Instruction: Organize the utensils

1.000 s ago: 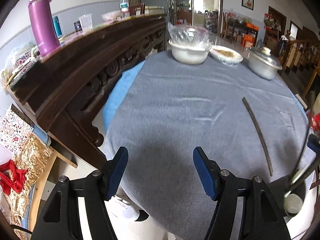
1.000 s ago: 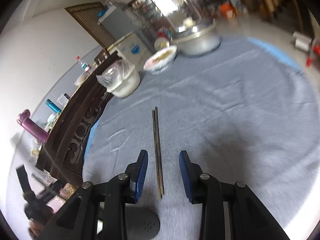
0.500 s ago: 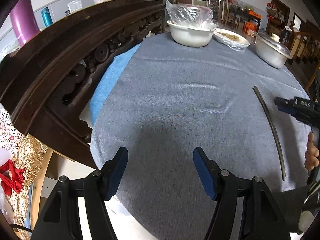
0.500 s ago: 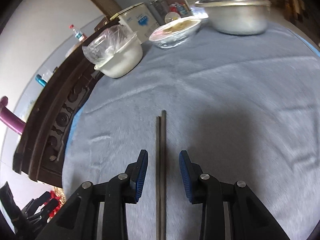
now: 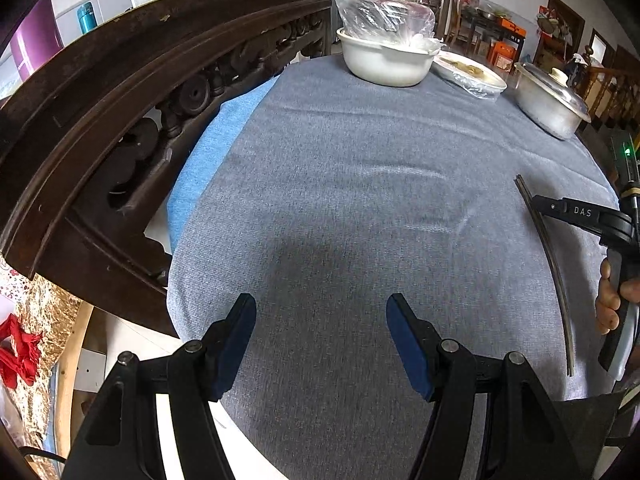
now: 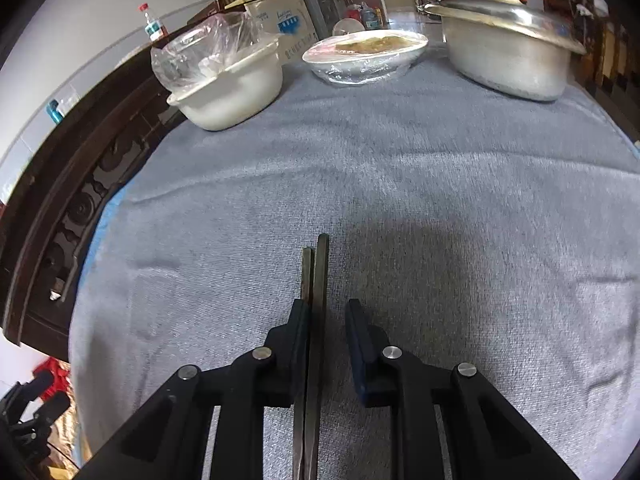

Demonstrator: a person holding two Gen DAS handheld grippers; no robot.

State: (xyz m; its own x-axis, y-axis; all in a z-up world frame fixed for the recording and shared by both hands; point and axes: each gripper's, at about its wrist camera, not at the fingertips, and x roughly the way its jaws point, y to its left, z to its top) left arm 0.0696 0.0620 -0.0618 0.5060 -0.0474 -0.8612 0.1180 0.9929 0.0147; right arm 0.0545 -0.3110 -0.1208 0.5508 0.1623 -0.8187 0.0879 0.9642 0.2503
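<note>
Chopsticks (image 6: 316, 320) lie between the right claw (image 6: 326, 332), just closing, one pad not yet touching; one could roll free. Left claw (image 5: 320, 344) hangs open, empty, above the tabletop (image 5: 360, 184).

Both grippers are showing black plastic linkage arms, silver pivot screws and dark blue finger pads: left gripper (image 5: 321, 342), right gripper (image 6: 327, 338). From the left wrist view the right unit's housing is carrying white "DAS" lettering, a green LED glowing above it.
</note>
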